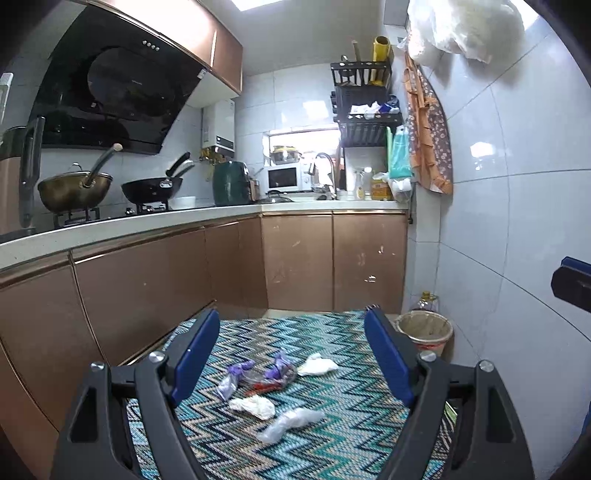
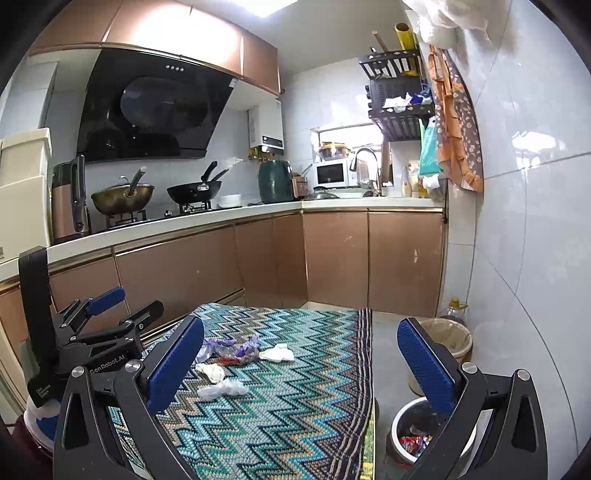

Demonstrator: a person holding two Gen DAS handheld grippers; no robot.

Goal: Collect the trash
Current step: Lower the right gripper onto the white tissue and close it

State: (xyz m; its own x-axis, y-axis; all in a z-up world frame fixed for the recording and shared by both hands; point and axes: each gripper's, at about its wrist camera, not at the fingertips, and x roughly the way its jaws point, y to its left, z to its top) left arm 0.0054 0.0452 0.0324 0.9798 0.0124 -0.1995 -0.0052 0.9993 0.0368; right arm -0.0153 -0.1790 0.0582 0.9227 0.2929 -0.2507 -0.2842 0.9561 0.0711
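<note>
hovering above the zigzag rug (image 1: 332, 424), the left hand-held gripper (image 1: 291, 358) gapes wide and holds nothing; crumpled tissues (image 1: 253, 406) and plastic wrappers (image 1: 275, 373) lie scattered between its fingers. from the right wrist, the right hand-held gripper (image 2: 301, 365) is likewise spread apart and bare, the same litter on the rug, a lined bin (image 2: 448, 341) beside the wall.

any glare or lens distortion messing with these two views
Left wrist view: ceiling light blown out, bright glare patches on the right tiled wall, countertop edge bowed by the fisheye, dark corners. Right wrist view: same overexposed ceiling light, window washed out; trash on the rug stays sharp.
</note>
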